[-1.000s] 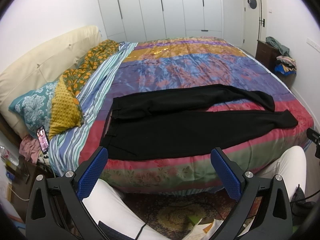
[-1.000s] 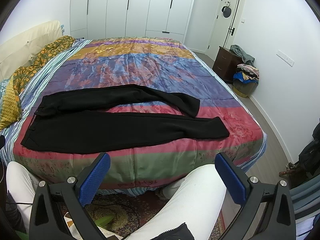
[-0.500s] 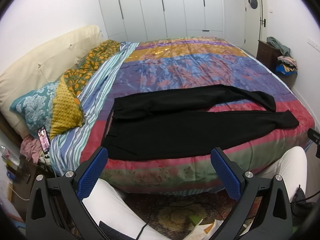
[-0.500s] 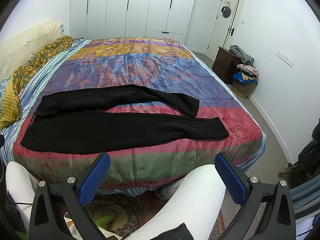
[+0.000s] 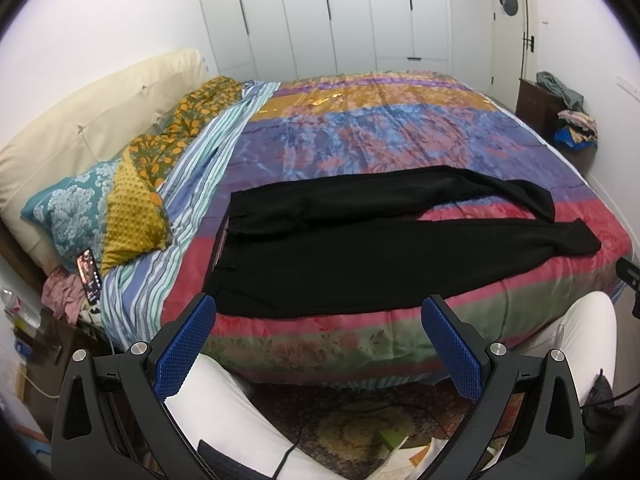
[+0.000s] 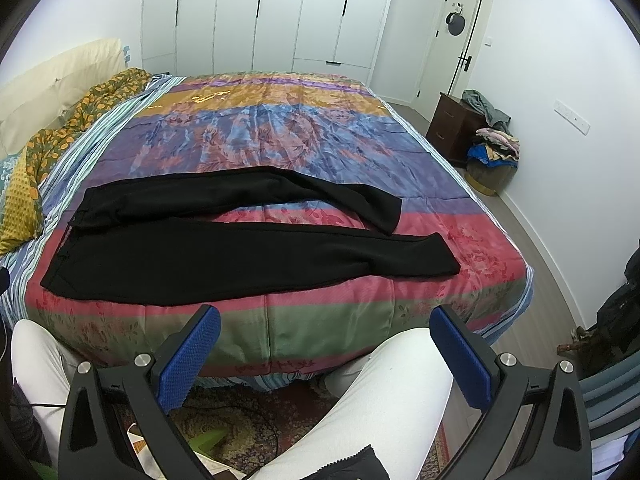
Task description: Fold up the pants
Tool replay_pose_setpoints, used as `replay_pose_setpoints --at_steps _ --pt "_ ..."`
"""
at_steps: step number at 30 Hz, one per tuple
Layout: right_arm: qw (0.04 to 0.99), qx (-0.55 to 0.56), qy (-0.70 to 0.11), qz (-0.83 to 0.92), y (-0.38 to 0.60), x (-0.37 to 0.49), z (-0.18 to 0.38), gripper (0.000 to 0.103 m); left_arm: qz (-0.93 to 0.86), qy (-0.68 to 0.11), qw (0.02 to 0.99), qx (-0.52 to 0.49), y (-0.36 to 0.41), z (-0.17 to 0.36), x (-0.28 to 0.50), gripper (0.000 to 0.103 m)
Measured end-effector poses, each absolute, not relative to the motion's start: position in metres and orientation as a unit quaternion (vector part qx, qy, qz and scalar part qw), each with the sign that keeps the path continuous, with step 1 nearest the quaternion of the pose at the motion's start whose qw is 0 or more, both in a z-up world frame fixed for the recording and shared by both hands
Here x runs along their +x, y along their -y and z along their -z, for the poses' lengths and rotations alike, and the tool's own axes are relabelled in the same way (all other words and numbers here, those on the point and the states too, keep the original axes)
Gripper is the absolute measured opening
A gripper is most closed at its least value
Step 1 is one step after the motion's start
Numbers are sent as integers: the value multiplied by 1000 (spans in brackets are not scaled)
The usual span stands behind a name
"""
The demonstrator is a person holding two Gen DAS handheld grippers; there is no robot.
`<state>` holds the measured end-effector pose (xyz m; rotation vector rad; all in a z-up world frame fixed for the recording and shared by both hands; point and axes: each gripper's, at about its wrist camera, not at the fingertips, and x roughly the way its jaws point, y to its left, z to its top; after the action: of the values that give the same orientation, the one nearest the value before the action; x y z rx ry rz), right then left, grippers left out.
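Black pants (image 5: pixel 360 248) lie flat across the near part of the bed, waistband to the left and both legs stretched to the right, the far leg bent at its end. They also show in the right wrist view (image 6: pixel 224 248). My left gripper (image 5: pixel 320 312) is open and empty, held off the bed's near edge below the waist part. My right gripper (image 6: pixel 324 320) is open and empty, off the bed's near edge below the legs. Neither touches the pants.
The bed has a colourful striped quilt (image 5: pixel 380 136) with pillows (image 5: pixel 120 208) at the left. The person's white-trousered legs (image 6: pixel 360 400) are below the grippers. A dark nightstand (image 6: pixel 456 128) and a pile of clothes (image 6: pixel 494 148) stand at the right wall.
Both views have shifted very slightly; the pants and both open grippers are as before.
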<state>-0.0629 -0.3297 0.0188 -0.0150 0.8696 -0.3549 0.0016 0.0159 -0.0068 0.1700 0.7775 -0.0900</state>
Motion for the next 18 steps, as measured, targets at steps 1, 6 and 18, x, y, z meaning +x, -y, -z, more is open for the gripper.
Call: replay_pose_setpoints --at_steps 1,6,18 --pt "892 -8 -419 170 329 -63 -19 103 44 -378 921 83 -17 7 1 103" --pt "892 -10 -420 167 325 -62 -19 103 43 -379 920 84 -15 7 2 103" --pt "893 -12 -420 160 320 -58 -17 103 33 -392 915 86 -10 13 8 103"
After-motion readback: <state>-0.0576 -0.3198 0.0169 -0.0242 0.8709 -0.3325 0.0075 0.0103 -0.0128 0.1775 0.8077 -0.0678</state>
